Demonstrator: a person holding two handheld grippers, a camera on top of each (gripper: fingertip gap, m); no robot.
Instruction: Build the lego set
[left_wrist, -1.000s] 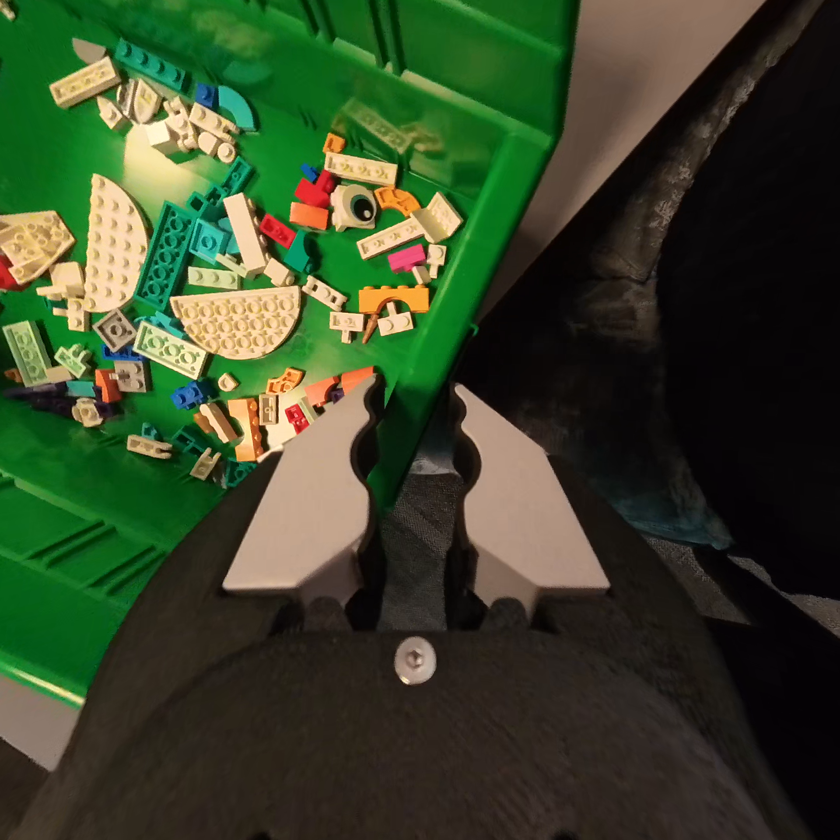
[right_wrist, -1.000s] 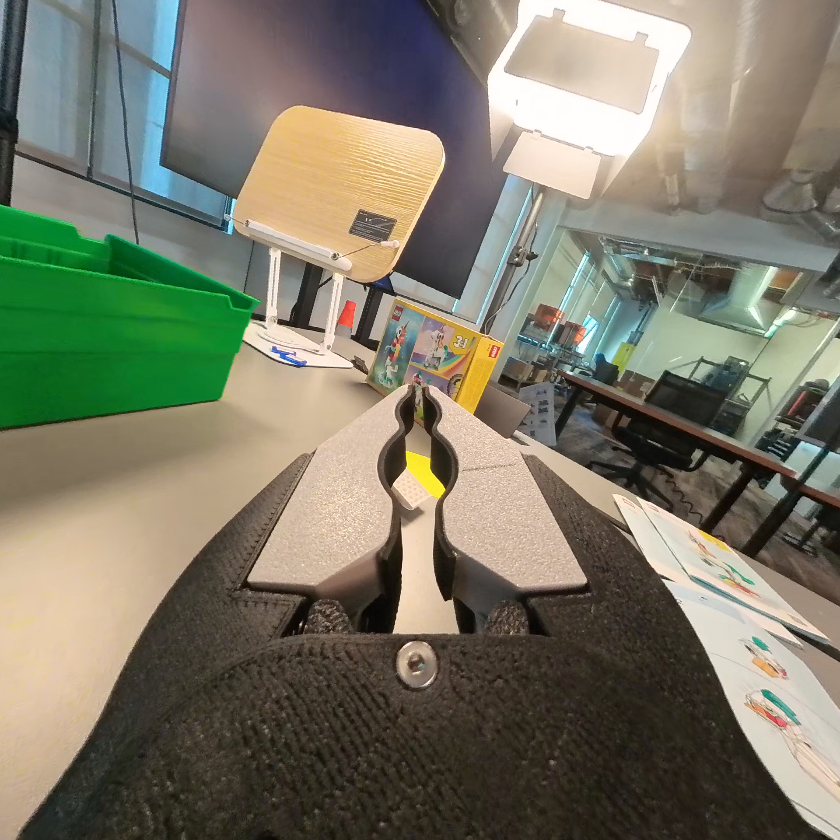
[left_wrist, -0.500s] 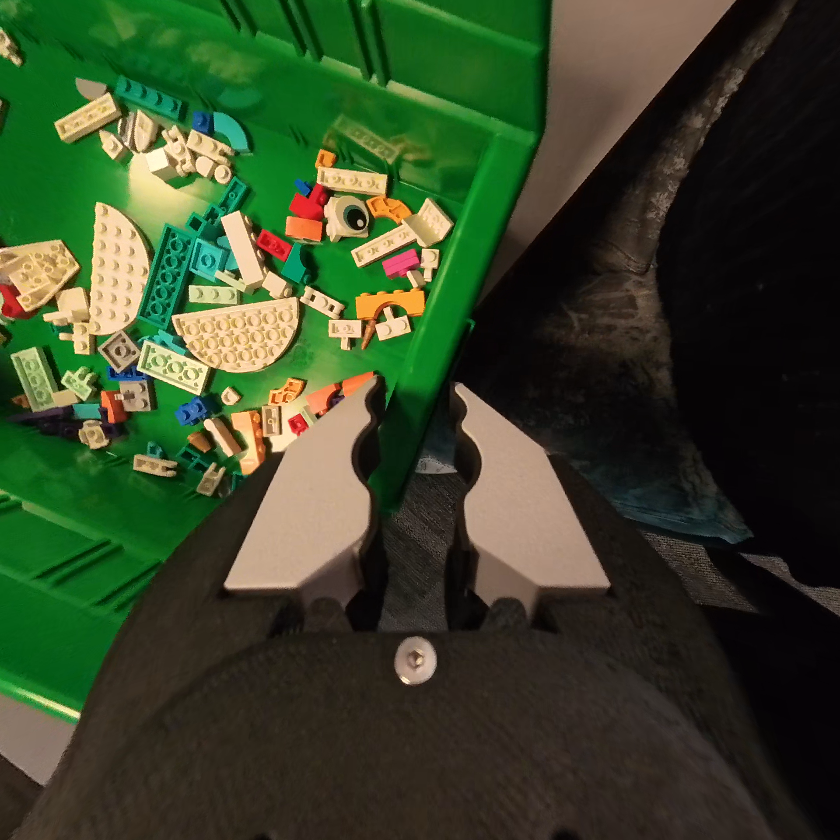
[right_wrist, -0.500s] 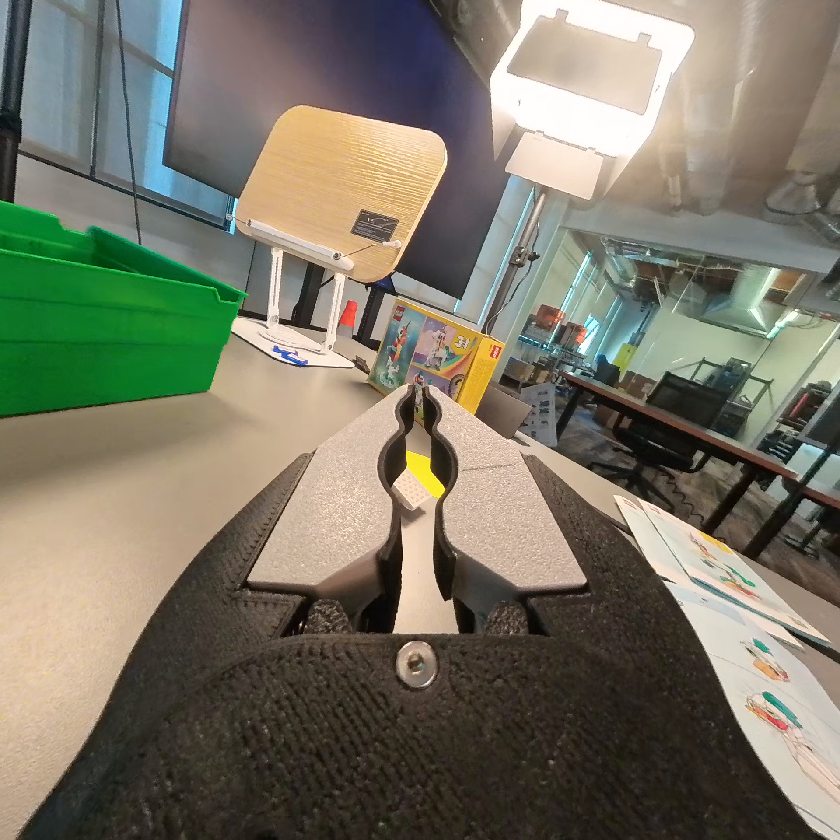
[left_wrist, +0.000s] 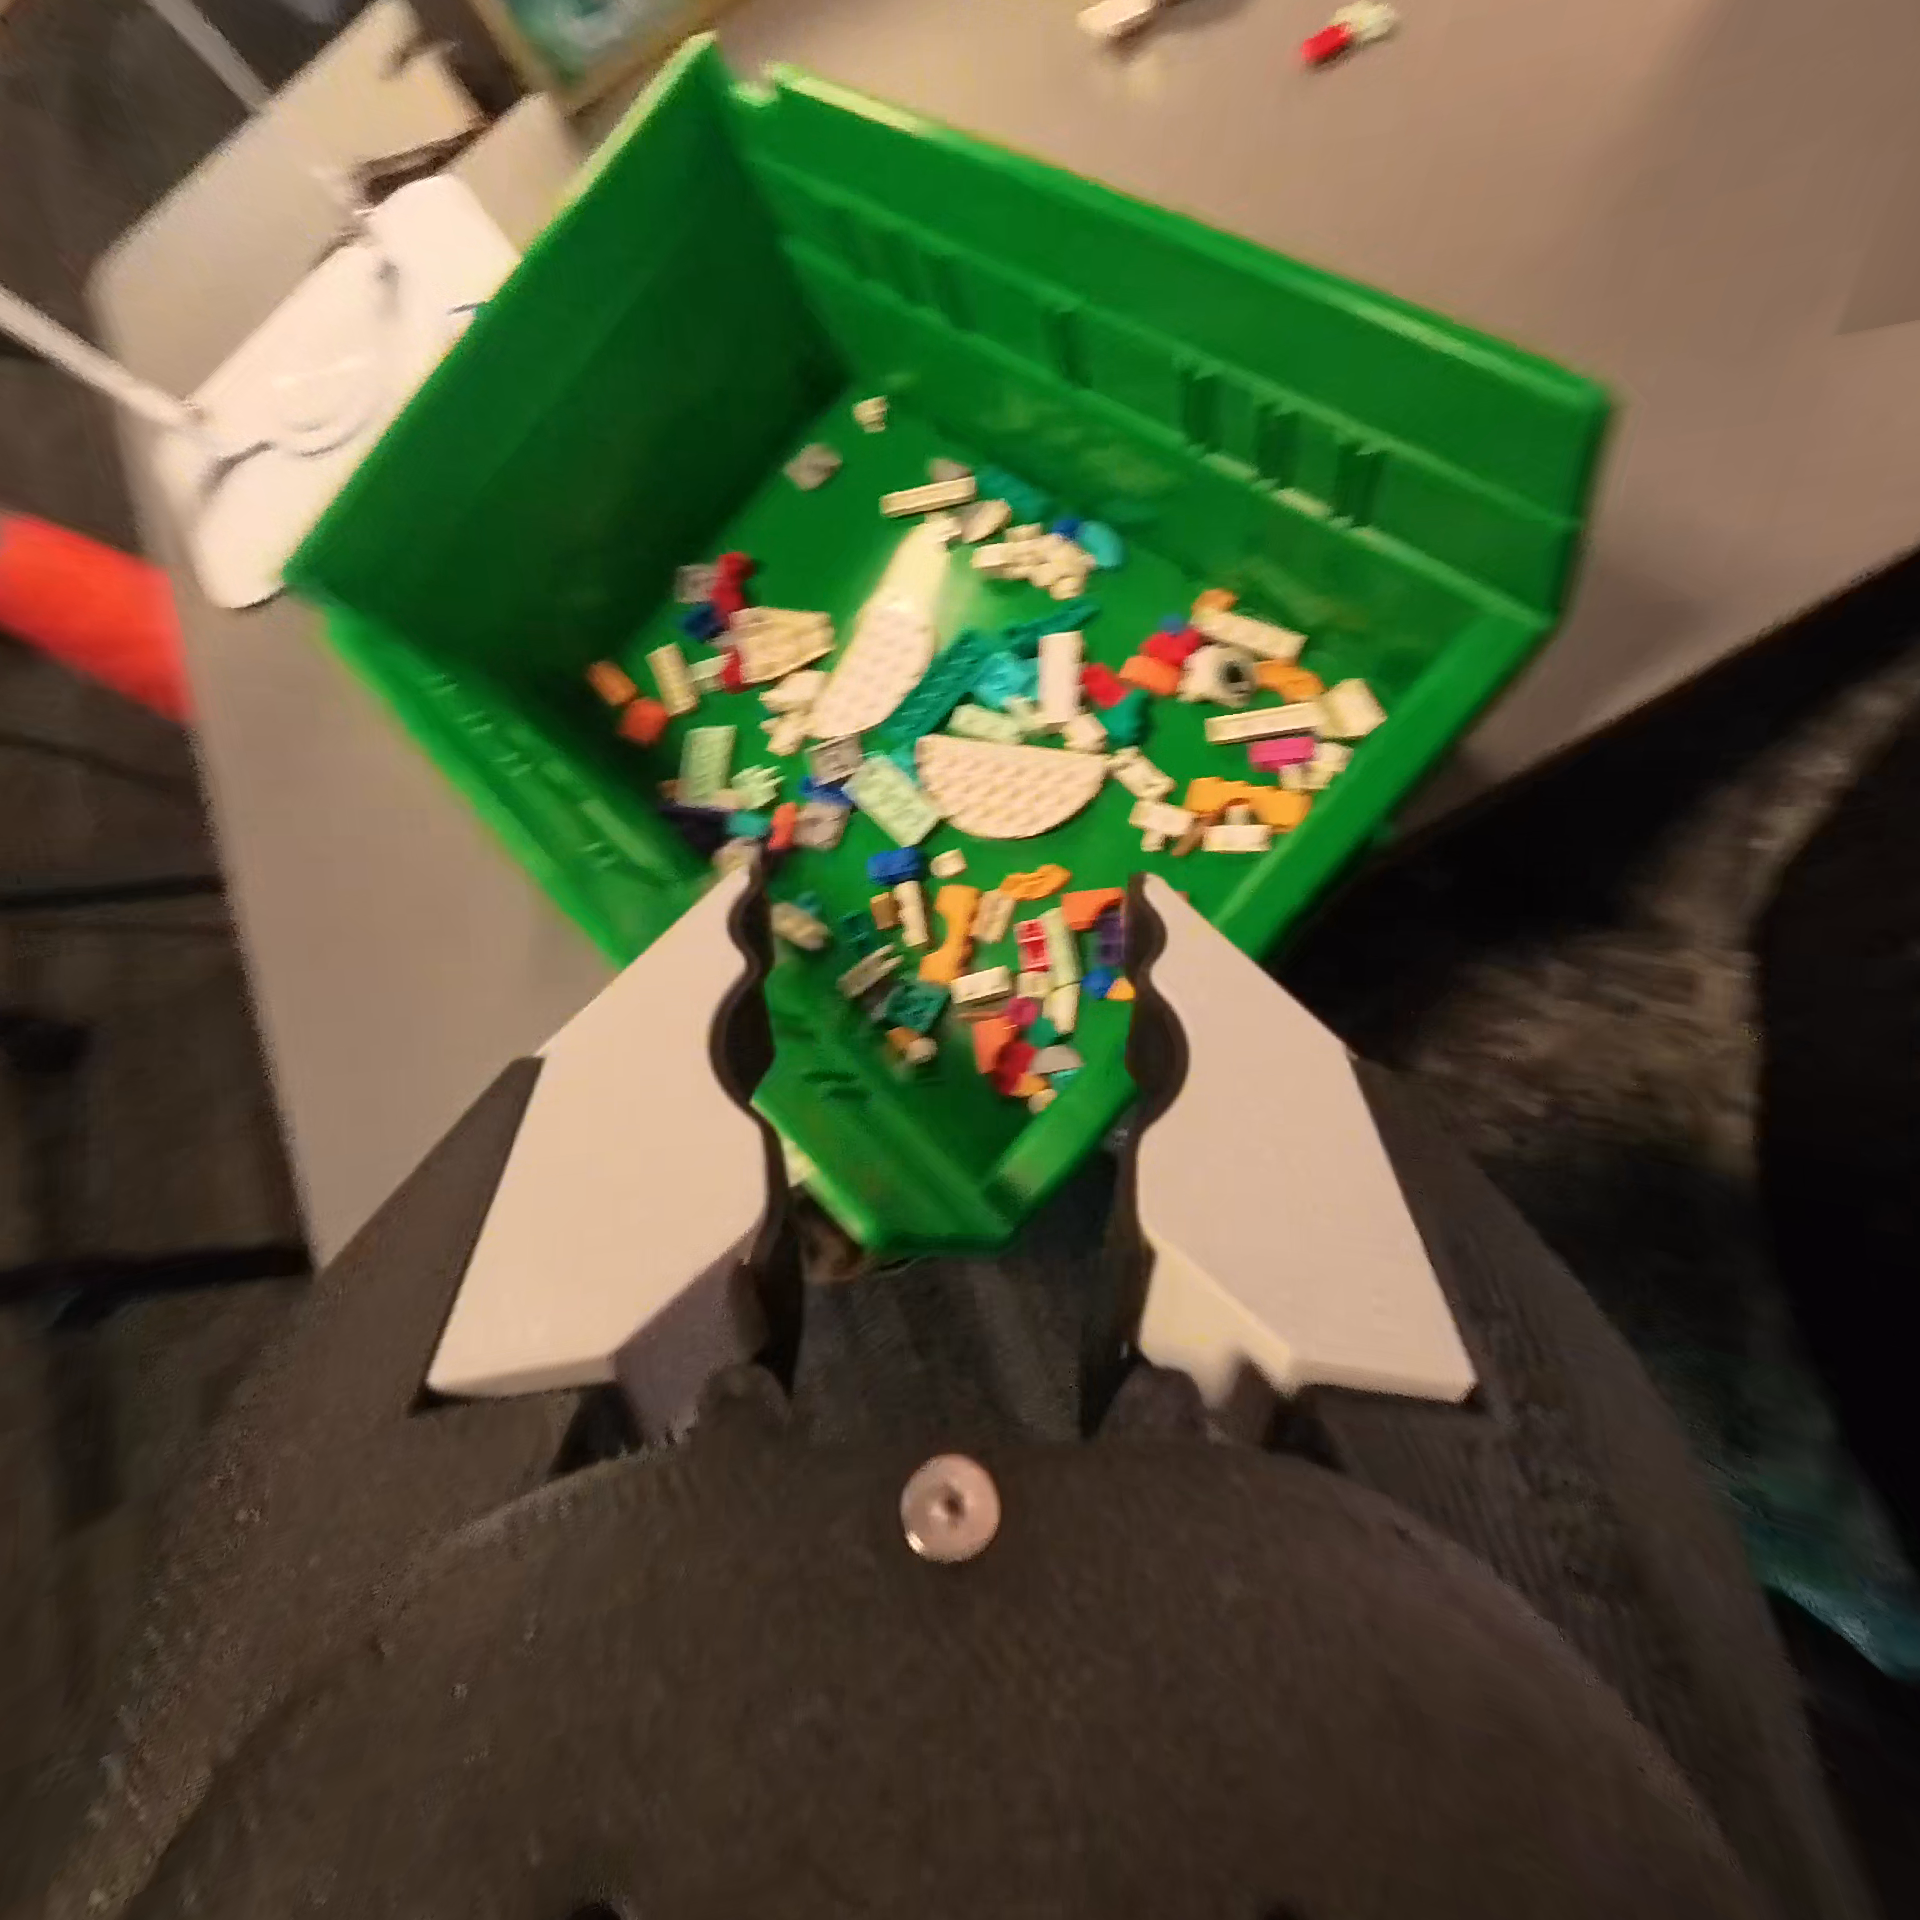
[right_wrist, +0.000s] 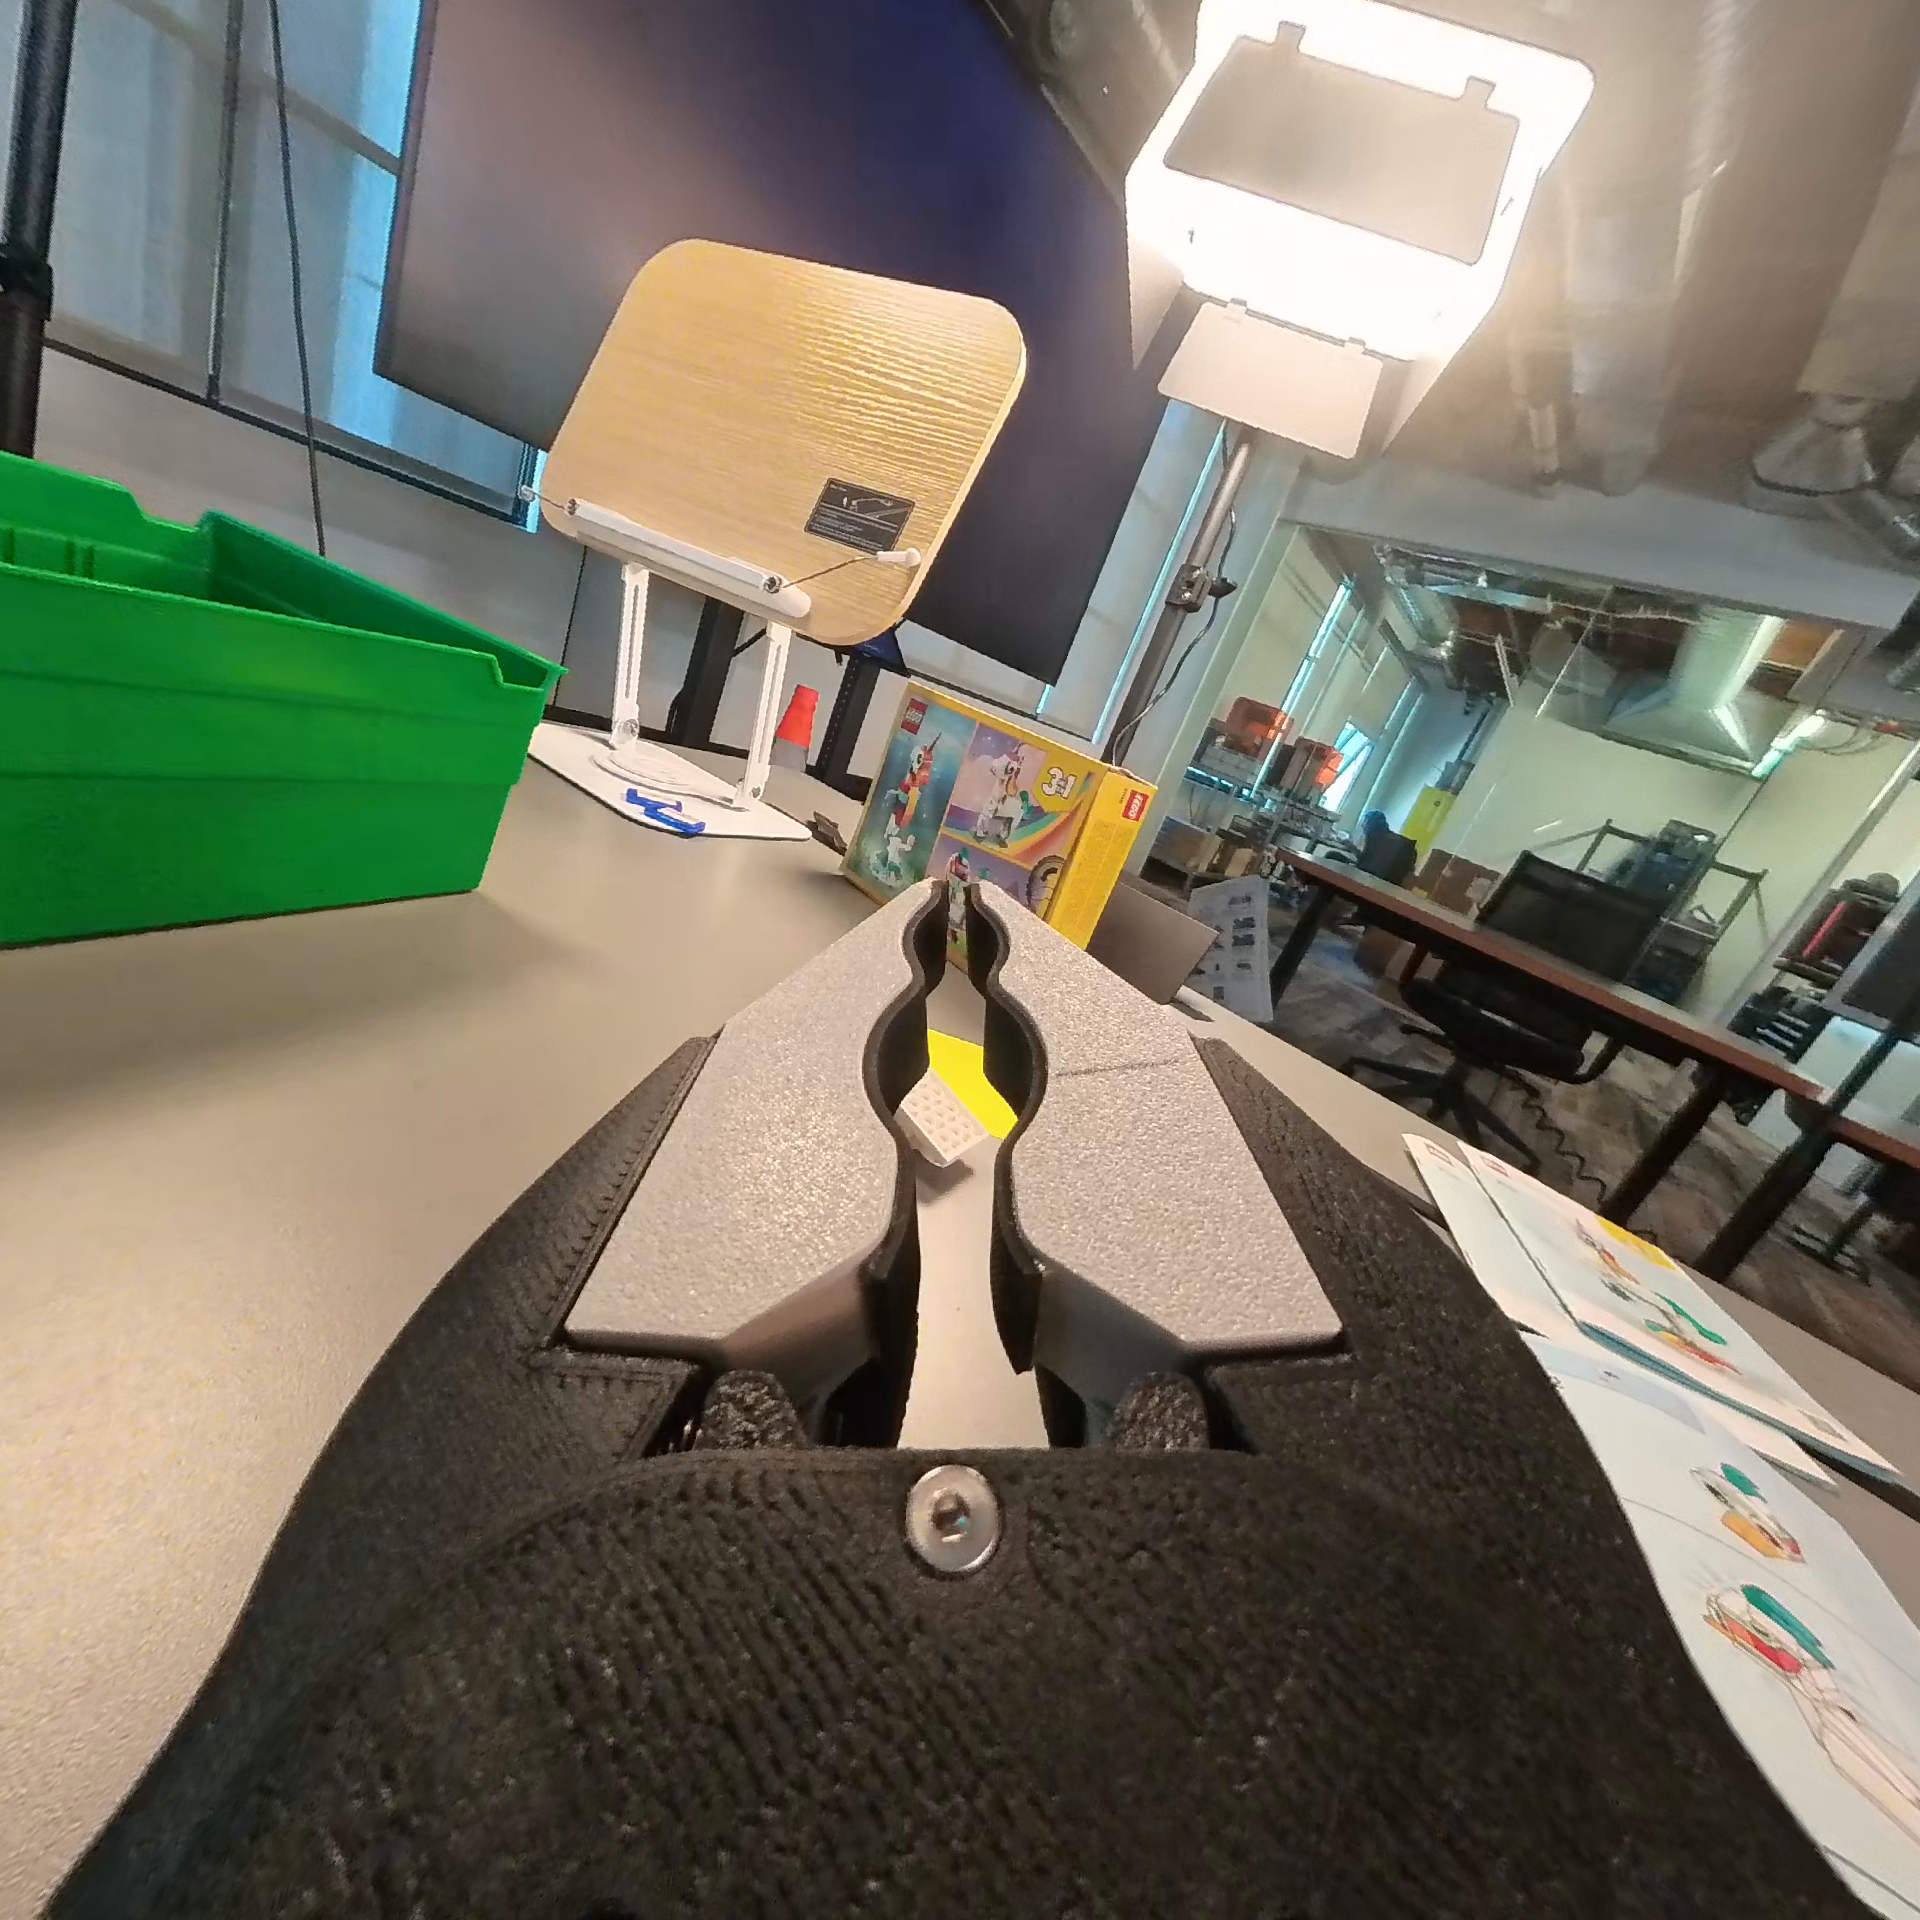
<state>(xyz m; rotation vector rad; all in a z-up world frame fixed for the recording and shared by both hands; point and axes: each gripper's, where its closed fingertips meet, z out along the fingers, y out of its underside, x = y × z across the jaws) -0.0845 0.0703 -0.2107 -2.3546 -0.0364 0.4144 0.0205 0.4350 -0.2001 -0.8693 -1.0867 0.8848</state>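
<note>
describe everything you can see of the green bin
The bin is a bright green, rectangular, open-topped tub that looks like moulded plastic, with ribbed inner walls and a stepped rim. It sits on a grey table, its near corner at the table's edge. Loose bricks in white, teal, orange, red and blue litter its floor, among them two white half-round plates. The left gripper is above the near corner, jaws open. The picture is blurred.

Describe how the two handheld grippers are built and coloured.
Both match: the left gripper and right gripper each have two light grey, grainy wedge-shaped jaws with dark wavy inner edges, set in a black textured fabric-like body with one silver hex screw at its centre. No cables or sleeves show.
</note>
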